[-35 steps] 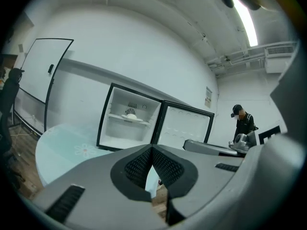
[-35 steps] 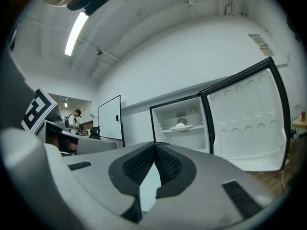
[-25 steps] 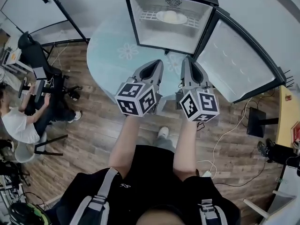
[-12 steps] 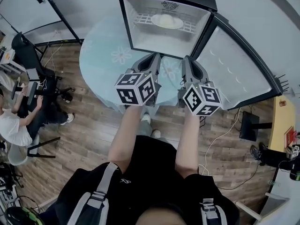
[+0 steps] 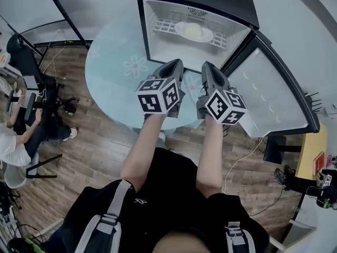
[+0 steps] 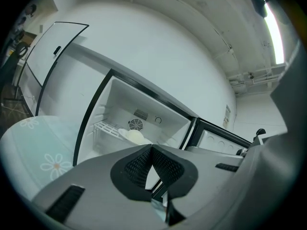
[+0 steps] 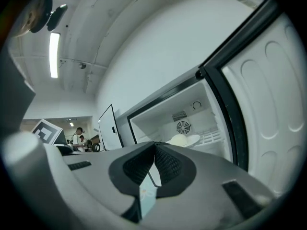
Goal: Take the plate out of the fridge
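Both claws are pressed together and empty: the left gripper (image 5: 176,63) and the right gripper (image 5: 207,66) sit side by side over the table (image 5: 108,73), tips at the sill of the open fridge (image 5: 154,31). The plate (image 5: 194,31) lies straight ahead and a little above them, flat on the wire shelf (image 5: 169,26) at the back, roughly midway between the two and perhaps slightly nearer the right. A second ago both tips hung farther back from the opening; the jaws were shut then too.
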Action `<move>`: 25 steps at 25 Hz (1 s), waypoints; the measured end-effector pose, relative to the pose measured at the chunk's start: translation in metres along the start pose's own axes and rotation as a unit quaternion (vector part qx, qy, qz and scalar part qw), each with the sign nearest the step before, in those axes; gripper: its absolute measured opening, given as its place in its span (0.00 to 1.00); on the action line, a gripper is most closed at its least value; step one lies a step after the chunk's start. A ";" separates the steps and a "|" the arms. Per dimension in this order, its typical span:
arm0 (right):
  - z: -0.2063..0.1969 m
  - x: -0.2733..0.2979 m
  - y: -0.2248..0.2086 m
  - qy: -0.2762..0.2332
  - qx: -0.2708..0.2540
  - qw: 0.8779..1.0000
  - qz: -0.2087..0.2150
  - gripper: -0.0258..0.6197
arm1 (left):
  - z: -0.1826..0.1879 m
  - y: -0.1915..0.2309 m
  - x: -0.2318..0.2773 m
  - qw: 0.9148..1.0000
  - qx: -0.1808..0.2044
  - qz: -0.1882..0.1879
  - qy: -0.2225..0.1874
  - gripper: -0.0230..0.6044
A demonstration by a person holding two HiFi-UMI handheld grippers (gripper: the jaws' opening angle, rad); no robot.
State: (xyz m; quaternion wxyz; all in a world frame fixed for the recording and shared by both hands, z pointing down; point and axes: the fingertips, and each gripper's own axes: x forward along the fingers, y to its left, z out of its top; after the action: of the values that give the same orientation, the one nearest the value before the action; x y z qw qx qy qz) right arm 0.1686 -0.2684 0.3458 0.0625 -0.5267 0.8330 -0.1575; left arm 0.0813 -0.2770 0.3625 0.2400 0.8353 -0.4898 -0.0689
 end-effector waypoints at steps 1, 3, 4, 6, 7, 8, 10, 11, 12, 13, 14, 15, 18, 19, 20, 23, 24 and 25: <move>-0.001 0.007 -0.004 -0.001 0.009 1.000 -0.002 0.04 | 0.002 0.007 0.005 1.000 -0.011 0.001 -0.001 0.04; -0.003 0.018 -0.011 -0.005 0.024 1.000 -0.007 0.04 | 0.005 0.020 0.015 0.999 -0.034 -0.001 -0.004 0.04; -0.004 0.024 -0.015 -0.007 0.030 0.999 -0.010 0.04 | 0.007 0.025 0.020 0.999 -0.046 -0.004 -0.006 0.04; -0.006 0.035 -0.022 -0.012 0.050 0.999 -0.013 0.04 | 0.010 0.035 0.029 0.997 -0.070 -0.014 -0.011 0.04; -0.007 0.041 -0.025 -0.015 0.065 0.998 -0.012 0.04 | 0.011 0.039 0.034 0.996 -0.081 -0.019 -0.011 0.04; -0.008 0.046 -0.029 -0.018 0.082 0.996 -0.011 0.04 | 0.012 0.043 0.039 0.996 -0.090 -0.023 -0.010 0.04; -0.009 0.056 -0.036 -0.020 0.111 0.994 -0.009 0.12 | 0.013 0.050 0.049 0.994 -0.103 -0.026 -0.006 0.04; -0.011 0.060 -0.039 -0.020 0.121 0.992 -0.010 0.12 | 0.013 0.053 0.054 0.994 -0.108 -0.027 -0.005 0.04; -0.012 0.064 -0.041 -0.021 0.130 0.991 -0.011 0.12 | 0.014 0.057 0.058 0.993 -0.113 -0.028 -0.004 0.04; -0.012 0.068 -0.043 -0.022 0.138 0.990 -0.011 0.12 | 0.015 0.060 0.063 0.993 -0.117 -0.030 -0.003 0.04; -0.011 0.071 -0.044 -0.025 0.149 0.989 -0.010 0.12 | 0.015 0.062 0.068 0.992 -0.122 -0.033 -0.002 0.04; -0.010 0.074 -0.045 -0.029 0.161 0.987 -0.008 0.12 | 0.015 0.063 0.072 0.991 -0.126 -0.038 0.000 0.04; -0.010 0.080 -0.052 -0.036 0.191 0.981 -0.009 0.12 | 0.011 0.065 0.084 0.990 -0.137 -0.045 0.005 0.04; -0.012 0.082 -0.055 -0.035 0.198 0.980 -0.012 0.12 | 0.009 0.066 0.088 0.989 -0.142 -0.047 0.008 0.04; -0.015 0.084 -0.059 -0.034 0.205 0.978 -0.015 0.12 | 0.006 0.068 0.091 0.988 -0.148 -0.050 0.011 0.12; -0.023 0.091 -0.068 -0.036 0.230 0.972 -0.018 0.12 | -0.002 0.076 0.103 0.984 -0.169 -0.056 0.019 0.18; -0.026 0.095 -0.070 -0.037 0.241 0.970 -0.015 0.20 | -0.003 0.079 0.107 0.983 -0.174 -0.055 0.021 0.18; -0.029 0.099 -0.071 -0.038 0.252 0.967 -0.012 0.24 | -0.004 0.081 0.111 0.982 -0.179 -0.054 0.021 0.18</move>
State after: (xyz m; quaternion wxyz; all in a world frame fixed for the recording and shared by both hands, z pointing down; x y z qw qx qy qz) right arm 0.1789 -0.3794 0.4022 0.2228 -0.5092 0.7573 -0.3428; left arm 0.0756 -0.4029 0.4178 0.3922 0.8054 -0.4180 -0.1509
